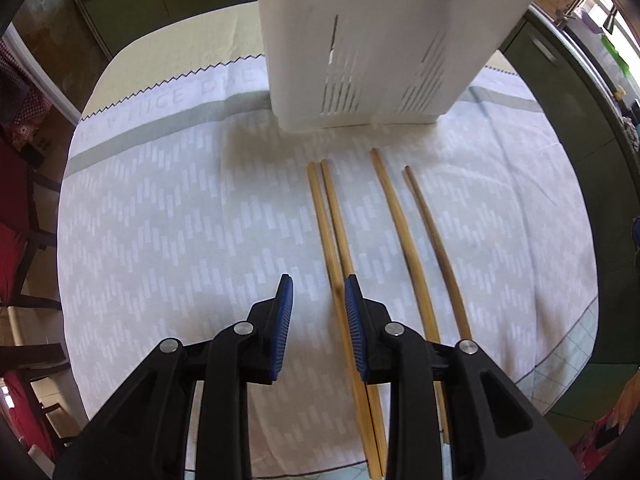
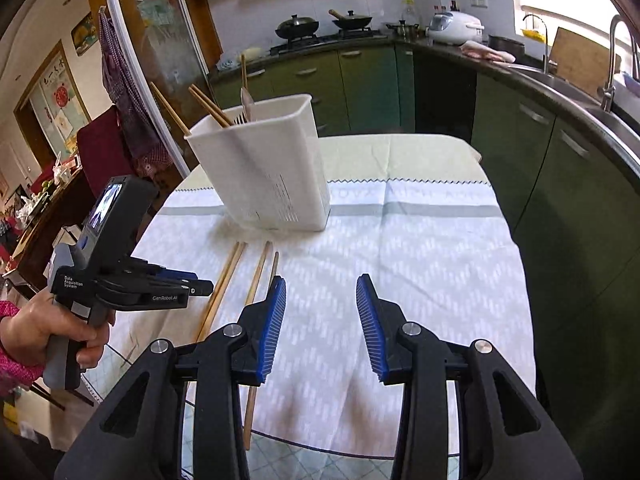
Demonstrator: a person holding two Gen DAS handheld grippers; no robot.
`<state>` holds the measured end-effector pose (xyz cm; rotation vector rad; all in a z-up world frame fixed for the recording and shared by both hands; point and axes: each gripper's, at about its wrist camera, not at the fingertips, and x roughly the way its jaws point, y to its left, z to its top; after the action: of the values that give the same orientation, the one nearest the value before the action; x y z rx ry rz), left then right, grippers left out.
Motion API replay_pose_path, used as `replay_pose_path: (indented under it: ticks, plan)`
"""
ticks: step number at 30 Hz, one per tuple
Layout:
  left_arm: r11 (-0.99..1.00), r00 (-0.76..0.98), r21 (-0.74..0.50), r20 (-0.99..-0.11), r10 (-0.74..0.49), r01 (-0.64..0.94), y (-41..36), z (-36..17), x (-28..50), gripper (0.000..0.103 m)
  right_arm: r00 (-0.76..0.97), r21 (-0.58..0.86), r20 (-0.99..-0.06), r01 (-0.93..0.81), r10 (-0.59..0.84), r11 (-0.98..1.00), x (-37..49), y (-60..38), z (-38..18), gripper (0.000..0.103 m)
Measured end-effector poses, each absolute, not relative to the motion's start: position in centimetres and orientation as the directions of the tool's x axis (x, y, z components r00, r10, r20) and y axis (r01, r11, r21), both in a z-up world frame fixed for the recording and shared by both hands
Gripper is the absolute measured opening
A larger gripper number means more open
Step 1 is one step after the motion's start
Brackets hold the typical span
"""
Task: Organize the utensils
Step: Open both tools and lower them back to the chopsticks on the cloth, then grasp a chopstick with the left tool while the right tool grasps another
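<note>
Several wooden chopsticks lie side by side on the cloth: a touching pair [image 1: 326, 216], a third [image 1: 394, 216] and a darker, bent one [image 1: 430, 224]. Behind their tips stands a white slotted utensil holder [image 1: 360, 60]. My left gripper [image 1: 319, 288] hovers open over the pair; one stick runs under the gap beside the right pad [image 1: 354, 320], unpressed. The right wrist view shows the holder [image 2: 272, 172] with chopsticks and metal cutlery in it. There my right gripper [image 2: 322, 284] is open over bare cloth, right of the chopsticks [image 2: 224, 280]. A hand holds the left gripper [image 2: 202, 286] above them.
A white patterned cloth [image 2: 420, 260] covers a small table whose front edge is close under the grippers. Green kitchen cabinets [image 2: 540, 152] curve along the right, with a sink and a stove with woks [image 2: 320, 24] behind. A red chair [image 2: 100, 148] stands at the left.
</note>
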<state>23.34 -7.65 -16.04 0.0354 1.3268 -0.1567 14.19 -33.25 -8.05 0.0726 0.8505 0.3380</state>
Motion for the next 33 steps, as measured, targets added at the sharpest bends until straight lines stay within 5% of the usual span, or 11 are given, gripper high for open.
replay_pose_path:
  ticks: [11,16,23,33]
  plan:
    - [0.986,0.210,-0.025,-0.976,-0.061,0.167,-8.9,-17.2,23.8,0.026,0.496,0.188,-0.807,-0.298,0.320,0.936,17.0,-29.5,-11.6,0.037]
    - [0.981,0.202,-0.018,-0.978,-0.057,0.191,-9.3,-17.7,23.5,0.012,0.405,0.182,-0.856,-0.348,0.323,0.920,18.9,-26.1,-13.6,0.037]
    - [0.971,0.193,0.010,-0.980,-0.038,0.238,-7.6,-17.3,22.3,0.008,0.303,0.154,-0.911,-0.381,0.280,0.912,21.3,-22.7,-16.2,0.035]
    - [0.979,0.204,-0.011,-0.978,-0.053,0.205,-5.7,-17.1,22.5,0.008,0.292,0.034,-0.942,-0.398,0.162,0.917,23.0,-20.0,-18.0,0.024]
